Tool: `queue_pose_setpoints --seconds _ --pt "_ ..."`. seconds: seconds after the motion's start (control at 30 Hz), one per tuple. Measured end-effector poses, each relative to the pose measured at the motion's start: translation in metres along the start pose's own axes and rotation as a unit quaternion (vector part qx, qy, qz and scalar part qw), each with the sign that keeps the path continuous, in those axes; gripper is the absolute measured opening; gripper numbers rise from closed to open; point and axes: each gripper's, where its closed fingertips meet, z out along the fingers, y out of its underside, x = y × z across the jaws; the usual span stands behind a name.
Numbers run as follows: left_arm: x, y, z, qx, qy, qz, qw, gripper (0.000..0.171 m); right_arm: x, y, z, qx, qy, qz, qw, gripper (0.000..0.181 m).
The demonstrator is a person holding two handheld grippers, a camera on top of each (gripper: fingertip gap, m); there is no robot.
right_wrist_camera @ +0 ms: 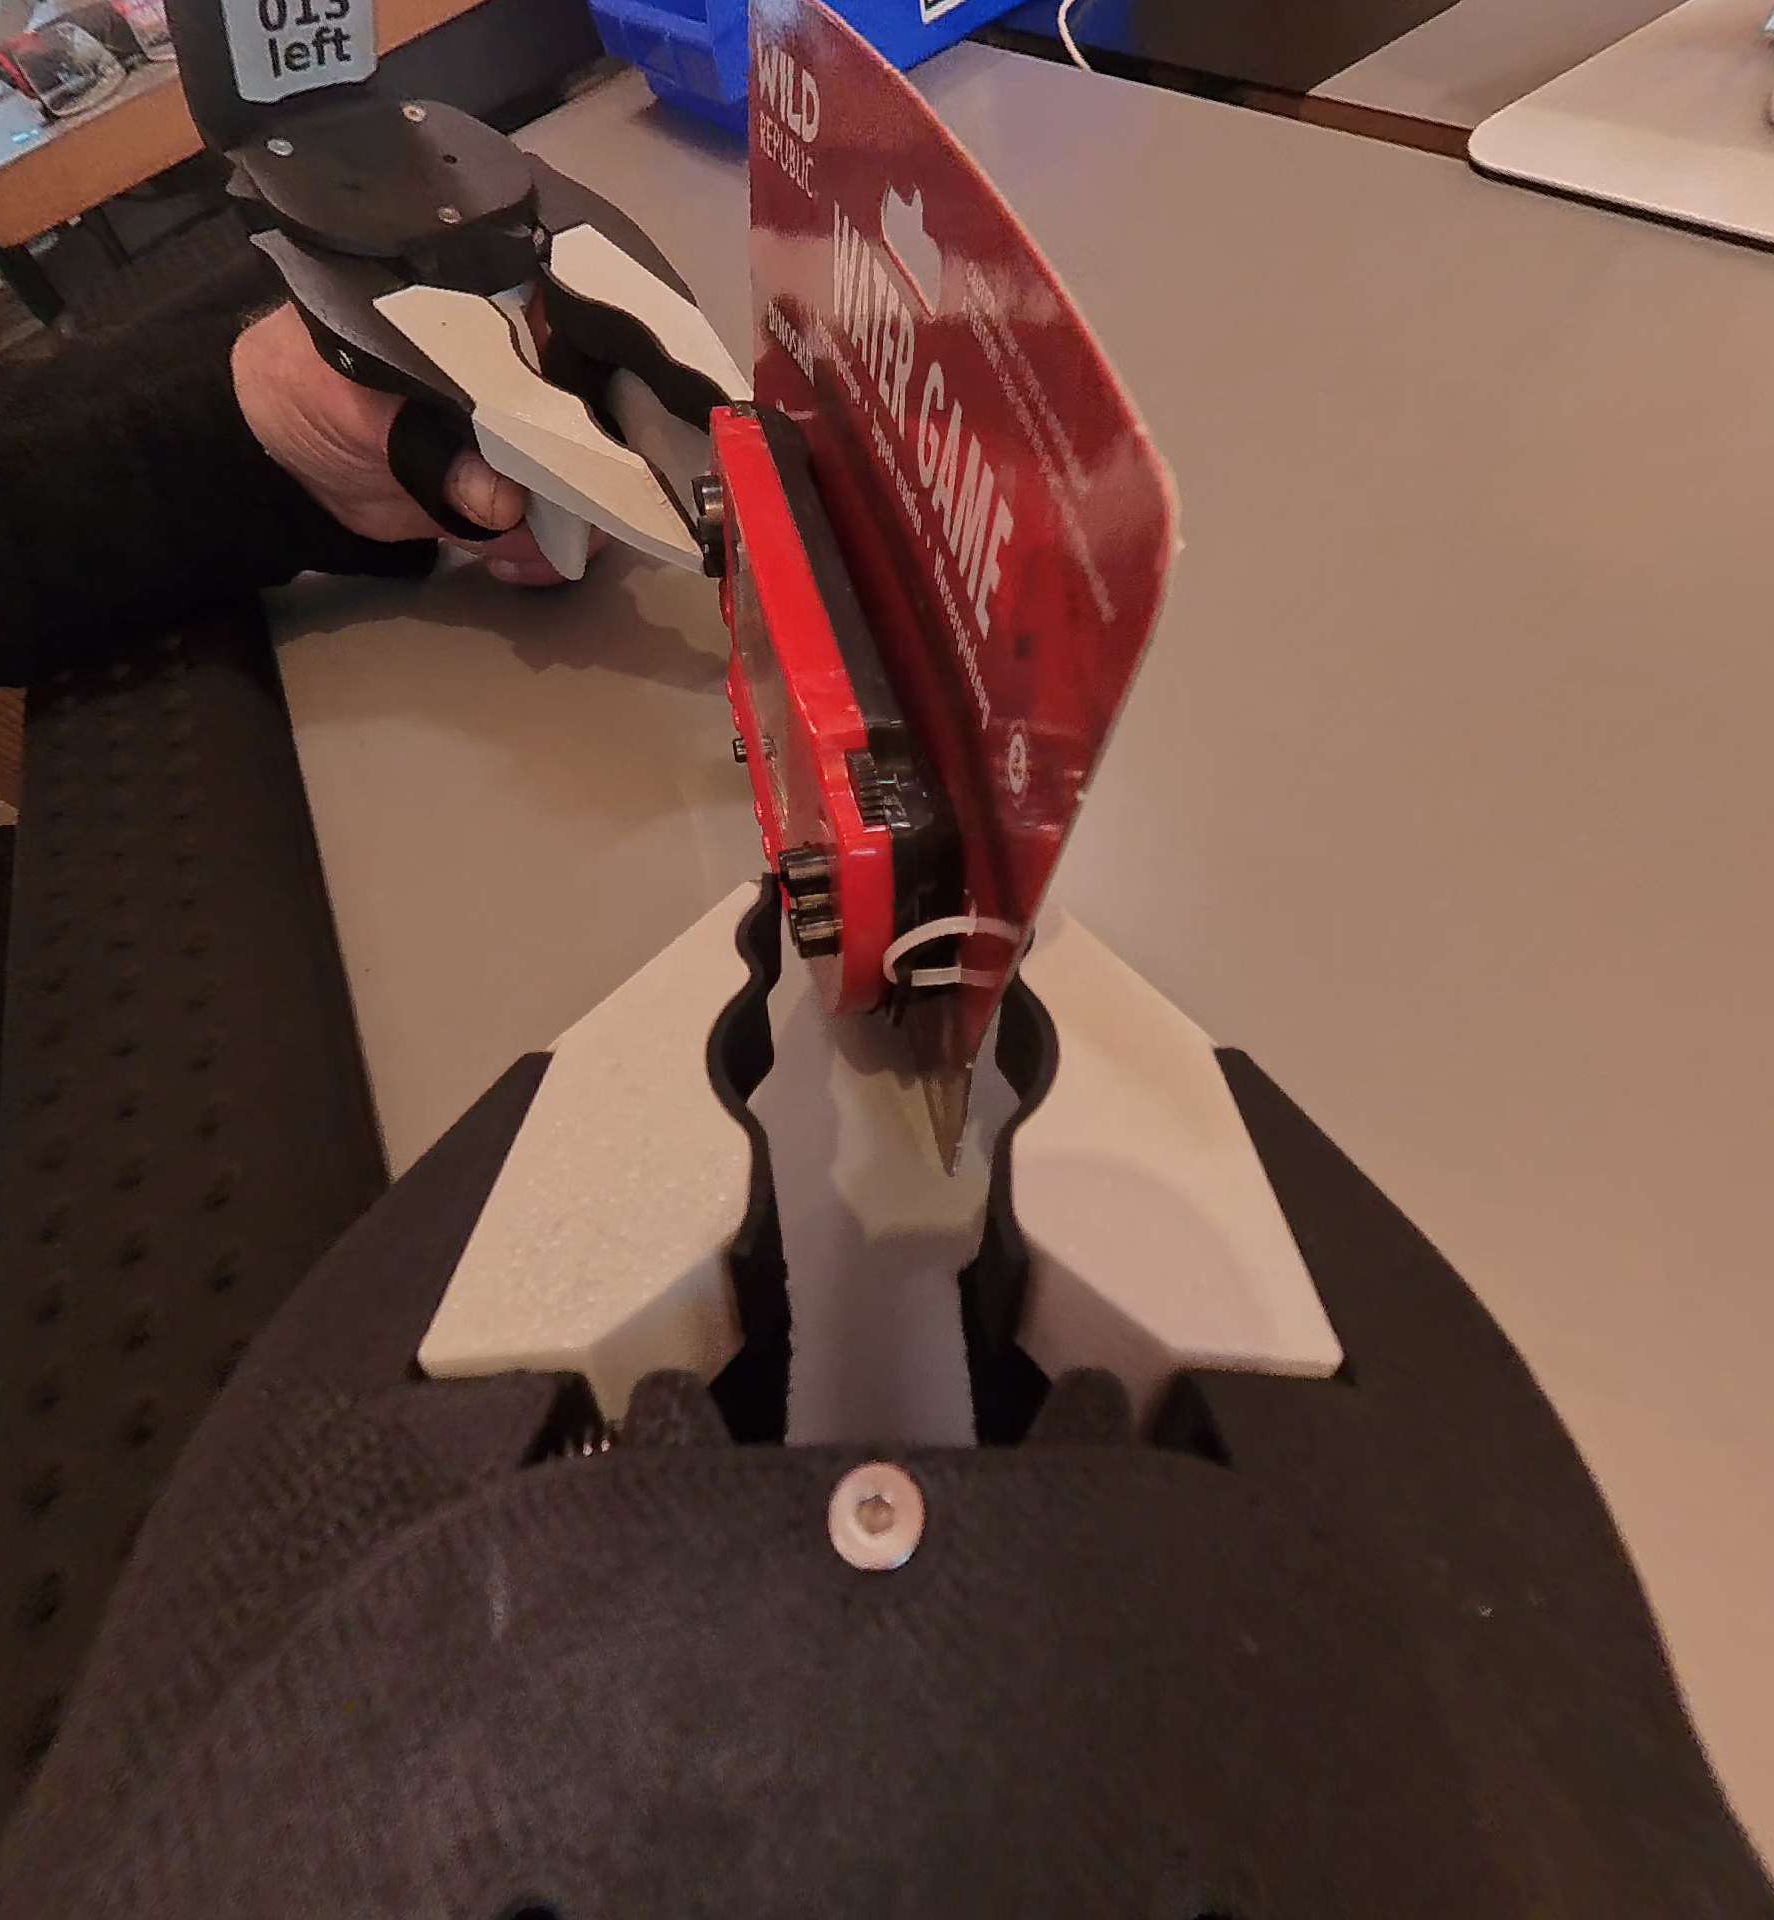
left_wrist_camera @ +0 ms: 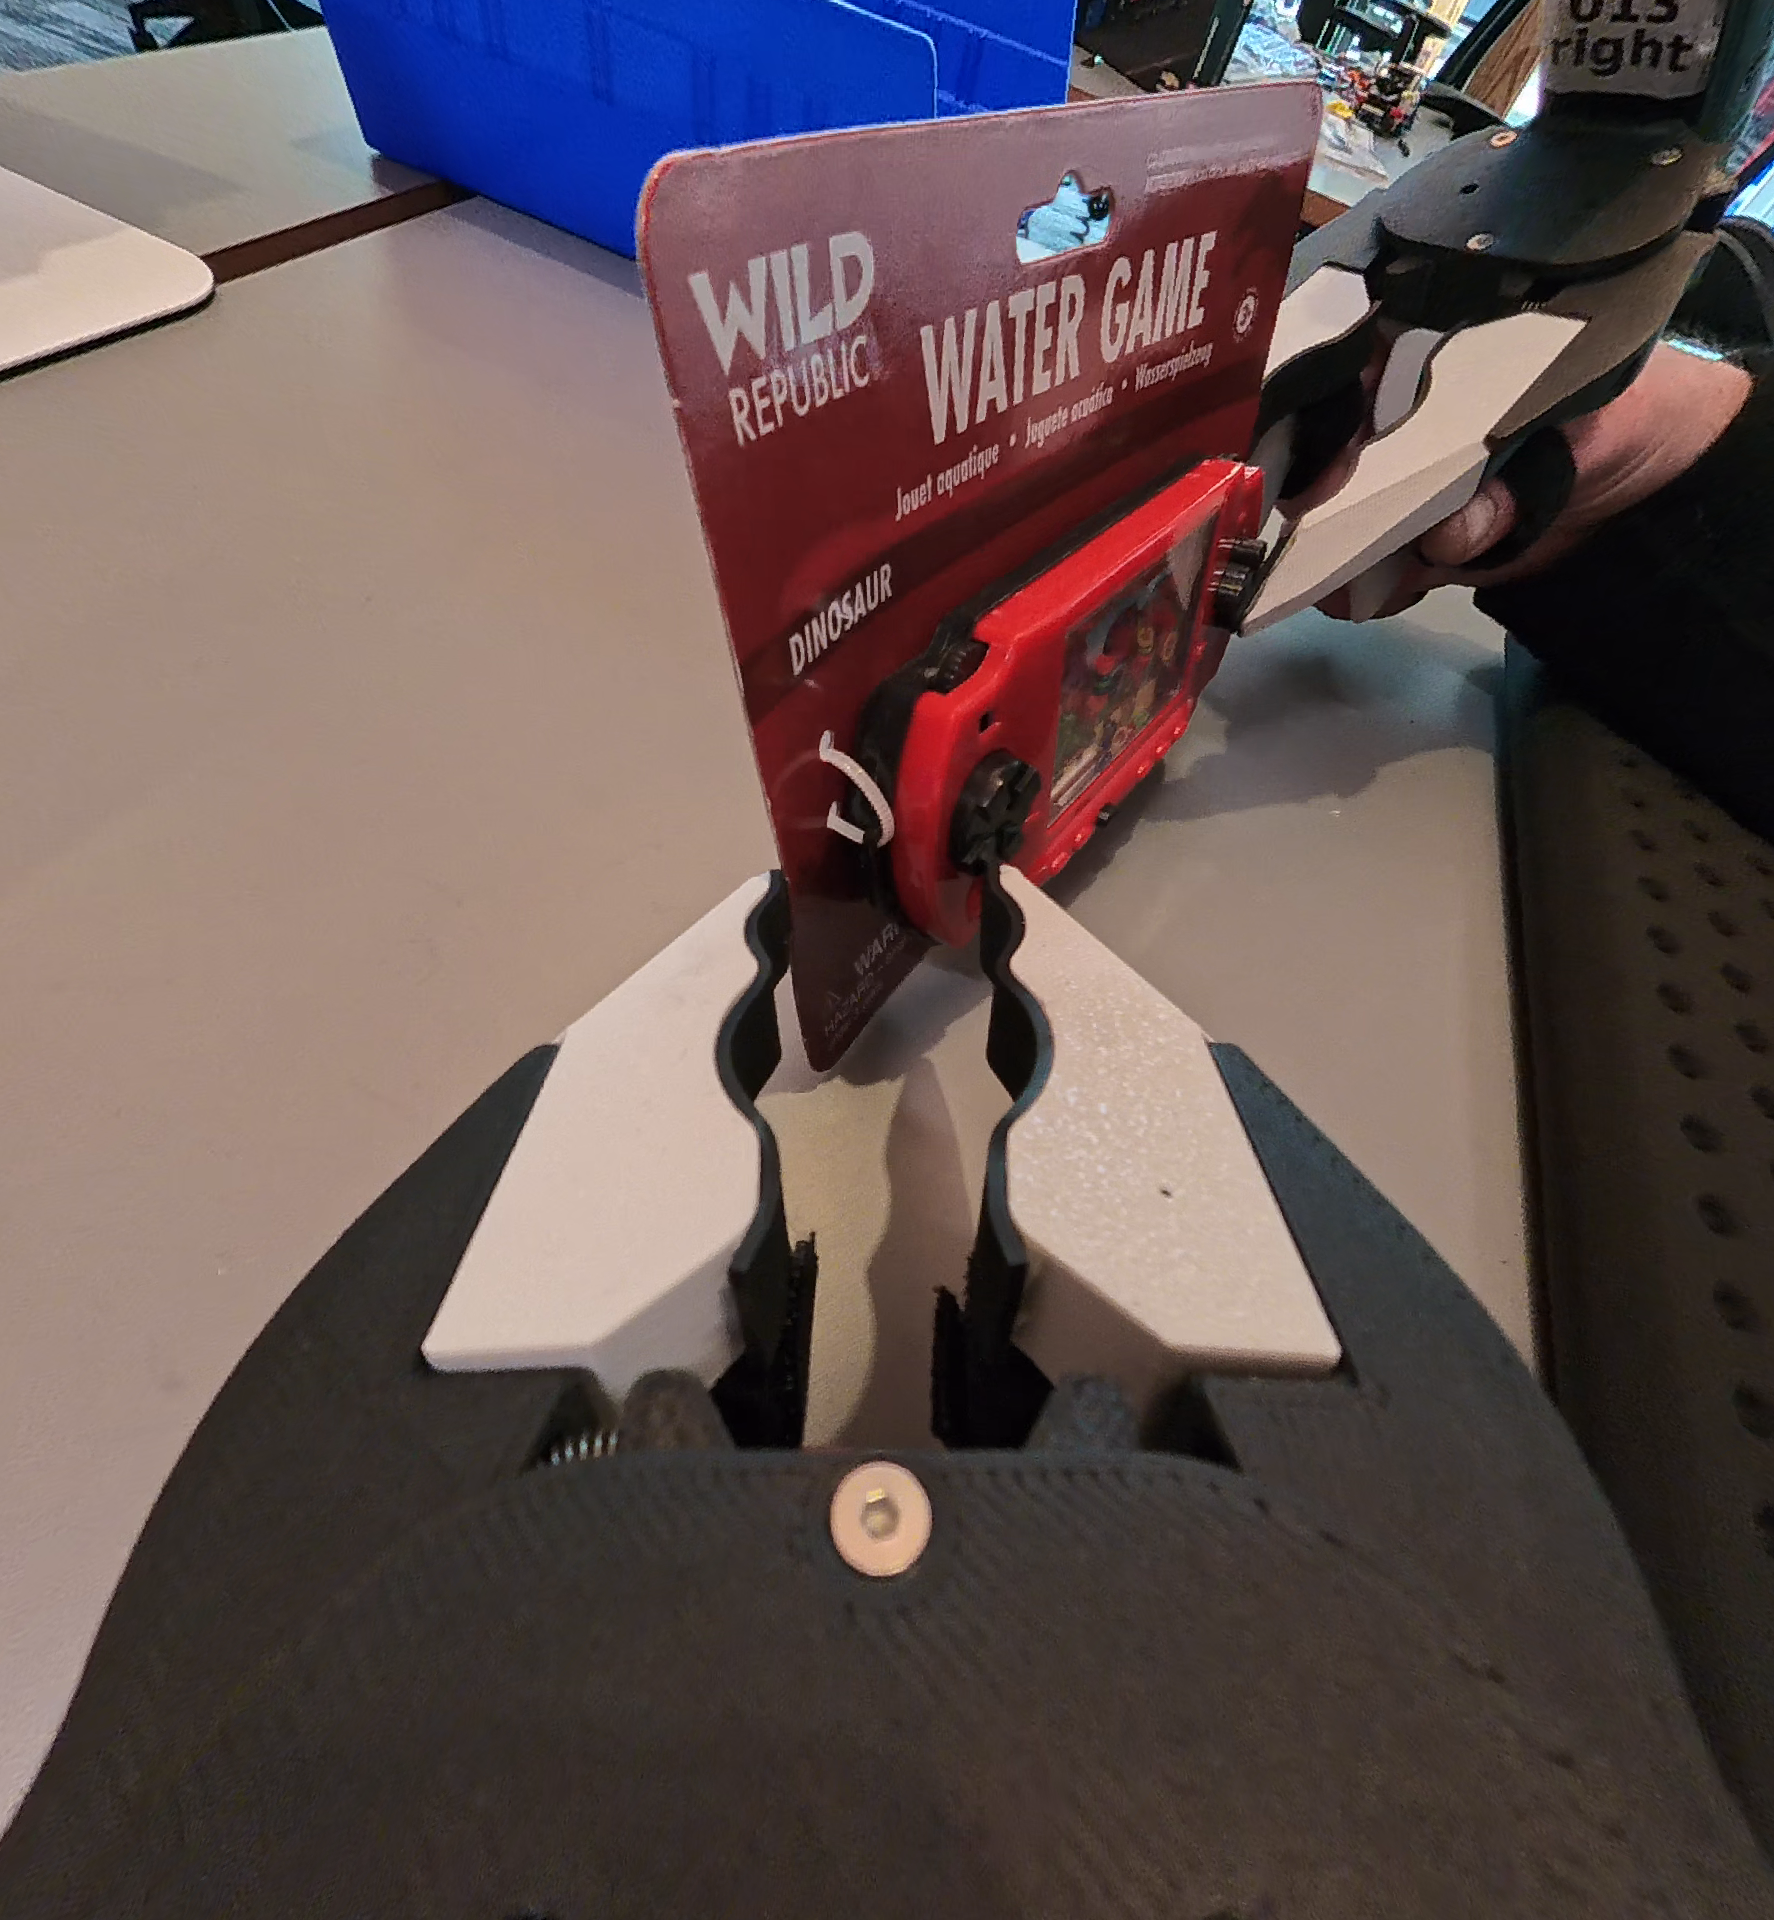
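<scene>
Nearest your left claw, its two white fingers were closed to a narrow gap on one lower end of the carded handheld water game: one black pad lay against the back of the dark red backing card, the other against the red console's front beside its black knob. A white zip tie bound the toy to the card just above the fingertips.

Your right claw was likewise narrowed on the opposite end of the same package, the card's corner hanging down between its fingers and a second zip tie showing at the tips (the console appeared edge-on from here).

The package stood upright between both claws, lifted off the grey surface.

Farther out, each claw showed in the other's camera, gripped by a hand in a dark sleeve. A black perforated panel ran along the surface's near edge. Beyond the card sat a blue bin, and a pale mat lay off to one side.
</scene>
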Motion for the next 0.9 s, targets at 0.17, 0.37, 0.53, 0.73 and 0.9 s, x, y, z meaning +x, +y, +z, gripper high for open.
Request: queue_pose_setpoints --seconds 0.17,0.37,0.53,0.73,0.9 --pt "0.0 0.0 0.0 0.0 0.001 -0.002 1.0 0.034 0.002 0.005 -0.003 -0.01 0.011 -0.001 1.0 0.048" --pt "0.0 0.001 0.0 -0.002 -0.001 -0.001 1.0 0.034 0.007 0.009 0.0 -0.012 0.008 0.018 1.0 0.037" --pt "-0.004 0.001 0.002 -0.006 -0.002 -0.017 1.0 0.033 0.012 0.008 0.003 -0.008 -0.007 0.041 0.999 0.033" --pt "-0.007 0.001 0.002 -0.007 -0.006 -0.024 1.0 0.034 0.014 0.006 0.004 -0.005 -0.018 0.053 0.998 0.031" --pt "-0.007 0.0 0.002 -0.005 -0.006 -0.025 1.0 0.032 0.015 0.005 0.006 0.003 -0.013 0.061 0.998 0.038"
